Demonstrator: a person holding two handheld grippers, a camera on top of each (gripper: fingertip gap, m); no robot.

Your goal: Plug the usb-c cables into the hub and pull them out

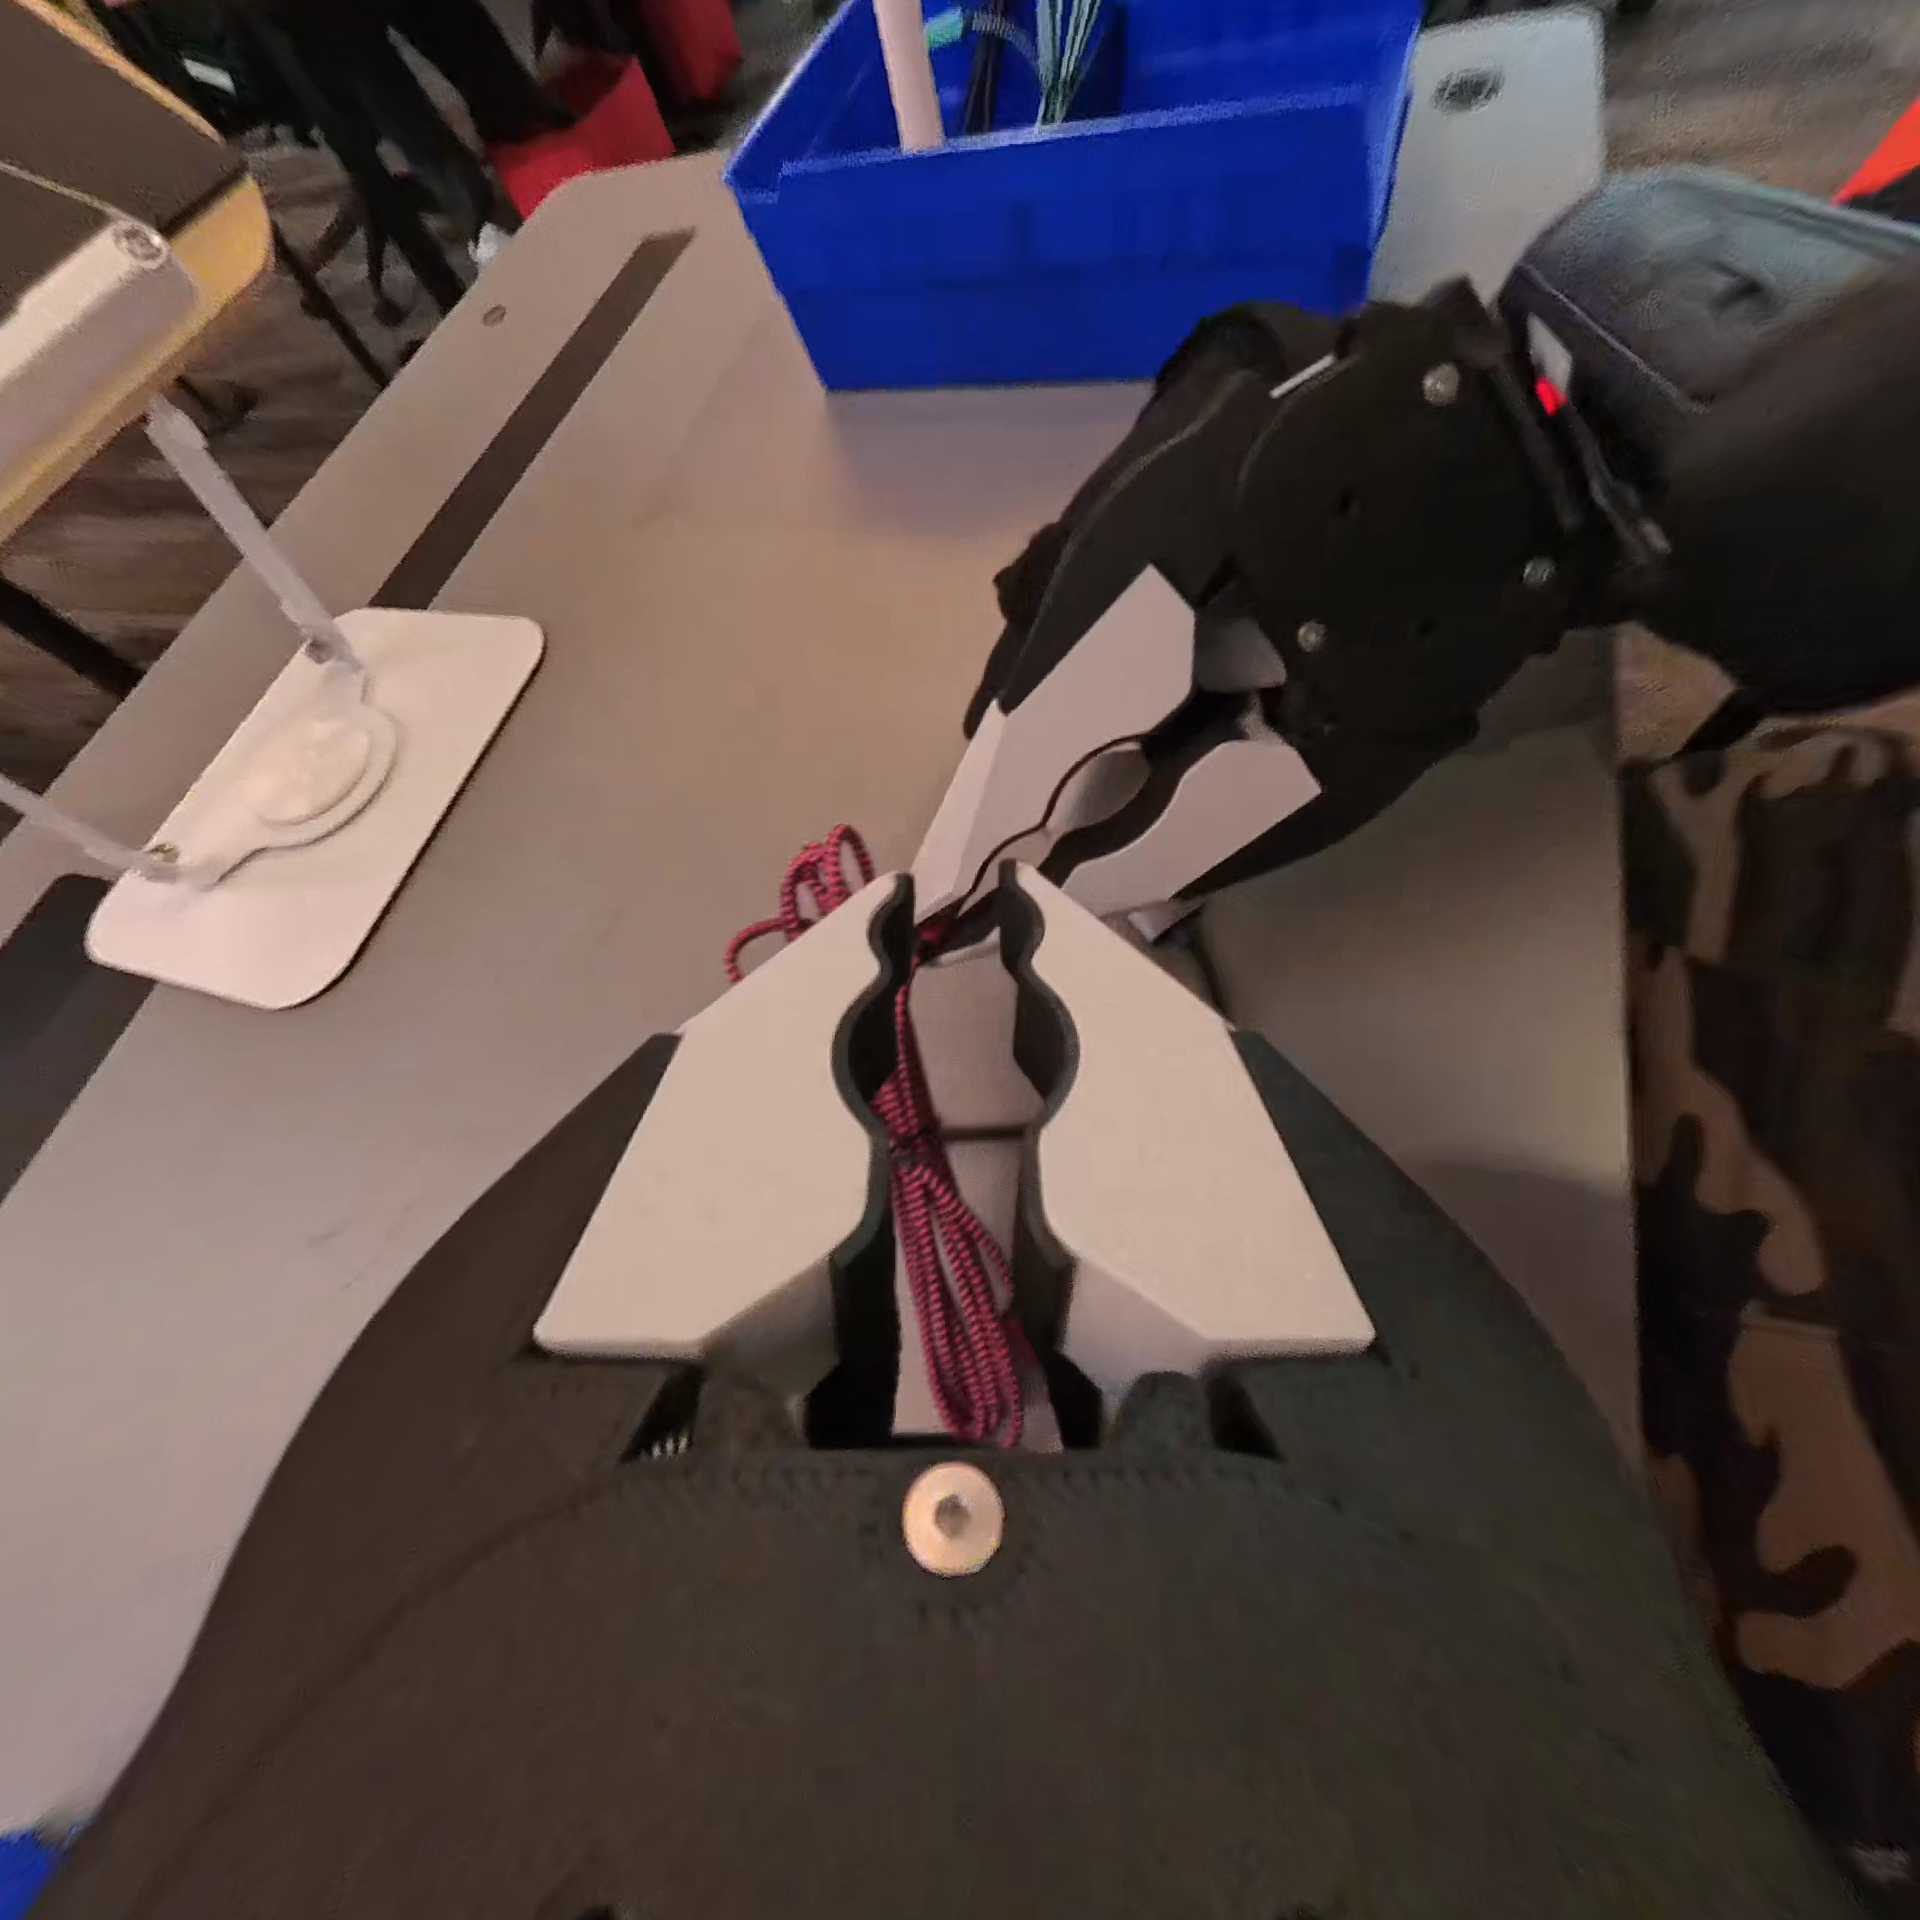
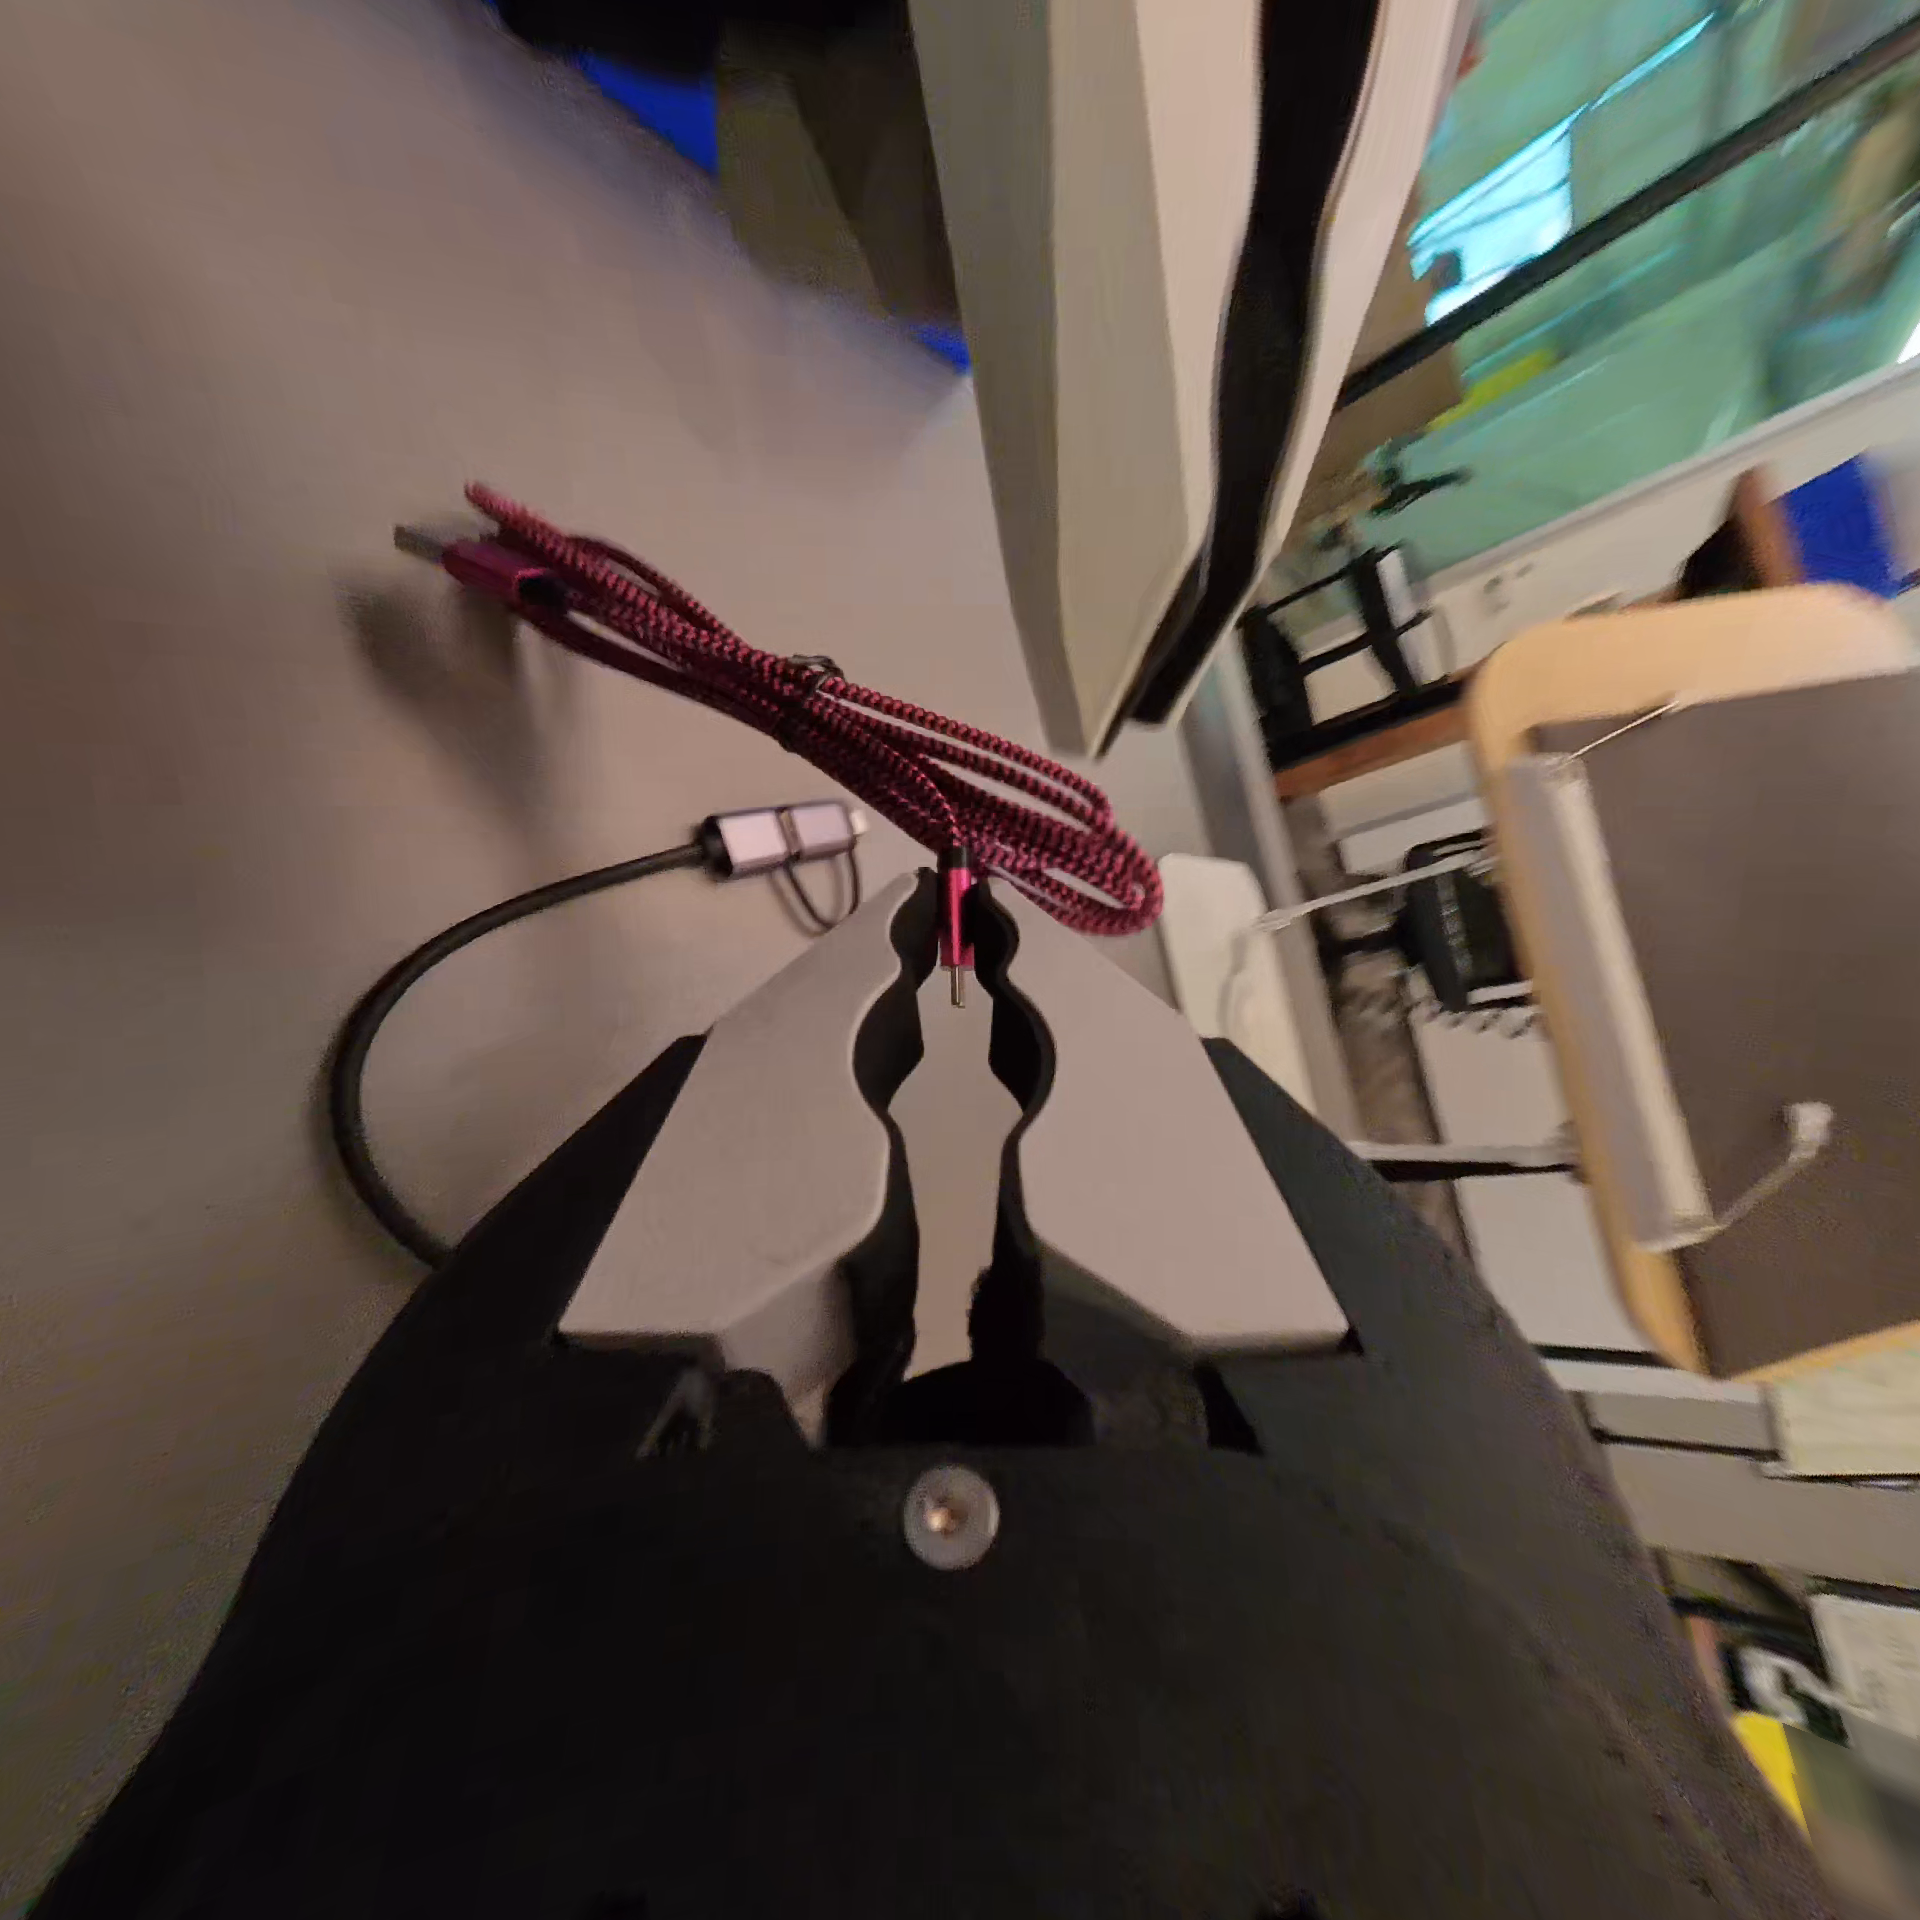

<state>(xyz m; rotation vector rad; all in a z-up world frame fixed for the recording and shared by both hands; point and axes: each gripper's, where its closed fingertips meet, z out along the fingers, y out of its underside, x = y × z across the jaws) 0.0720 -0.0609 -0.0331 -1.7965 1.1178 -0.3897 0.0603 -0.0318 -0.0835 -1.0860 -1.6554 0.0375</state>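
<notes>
My right gripper (image 2: pixel 956 904) is shut on the red metal plug (image 2: pixel 954 930) of a red-and-black braided cable (image 2: pixel 935 769). The plug's bare tip points back toward the camera. The bundled cable hangs off the grey table (image 2: pixel 260 312), its other plug (image 2: pixel 468 566) at the far end. The grey hub (image 2: pixel 779 831) lies on the table on a black cord (image 2: pixel 416 997). In the left wrist view my left gripper (image 1: pixel 956 883) is open. The cable (image 1: pixel 935 1247) runs loosely through the gap between its fingers. The right gripper (image 1: pixel 997 862) meets it tip to tip.
A blue bin (image 1: pixel 1039 239) stands at the back of the table (image 1: pixel 623 520). A white base plate with a clear stand (image 1: pixel 312 810) sits at the left. Camouflage cloth (image 1: pixel 1766 1143) is at the right edge. A wood-edged tabletop (image 2: pixel 1558 935) lies beyond.
</notes>
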